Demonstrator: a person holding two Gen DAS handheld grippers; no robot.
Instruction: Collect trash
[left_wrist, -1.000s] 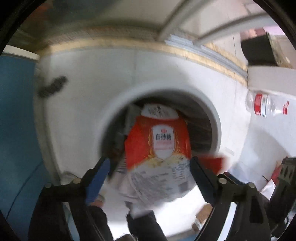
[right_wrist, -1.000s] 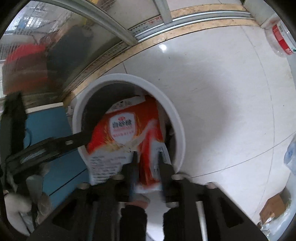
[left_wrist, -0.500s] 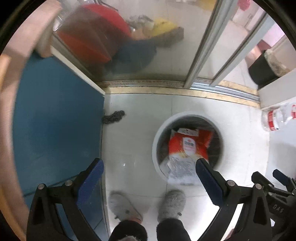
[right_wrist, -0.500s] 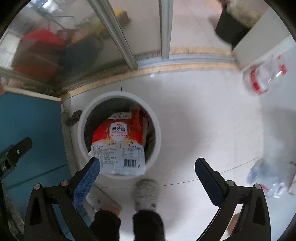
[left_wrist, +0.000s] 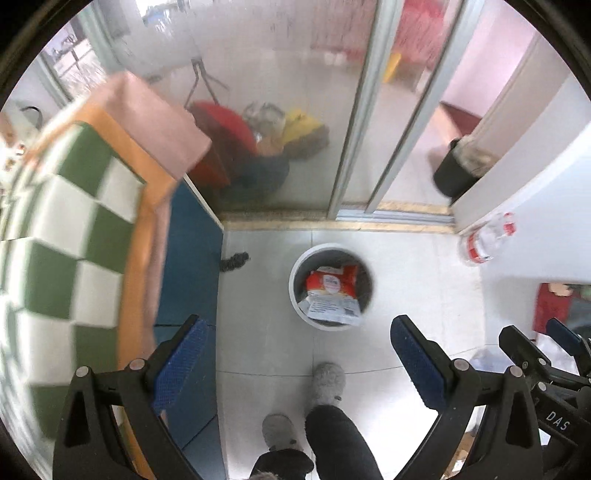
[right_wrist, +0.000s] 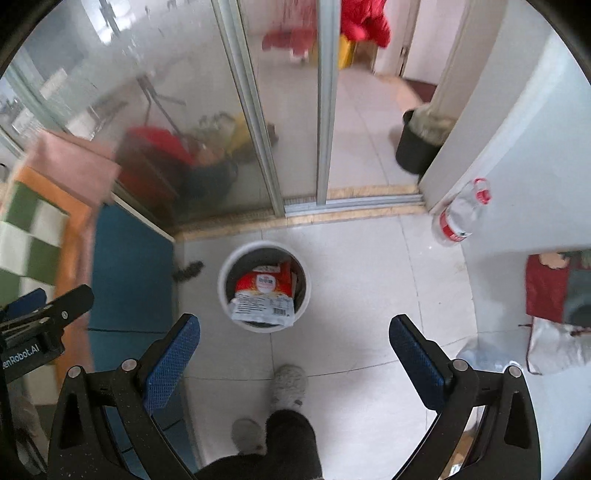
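White tiled floor (right_wrist: 369, 266), sliding glass doors (right_wrist: 207, 122), blue cabinet (right_wrist: 129, 273).

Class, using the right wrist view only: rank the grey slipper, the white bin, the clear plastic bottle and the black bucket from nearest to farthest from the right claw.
1. Grey slipper, on the floor just ahead of the right claw.
2. White bin, centre, beyond the slipper.
3. Clear plastic bottle, right, by the wall.
4. Black bucket, beyond the door track.

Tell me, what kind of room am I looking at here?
Probably a lived-in home, near a balcony or utility area: a tiled floor, sliding glass doors with household clutter behind them, and a white waste bin holding a red food packet.
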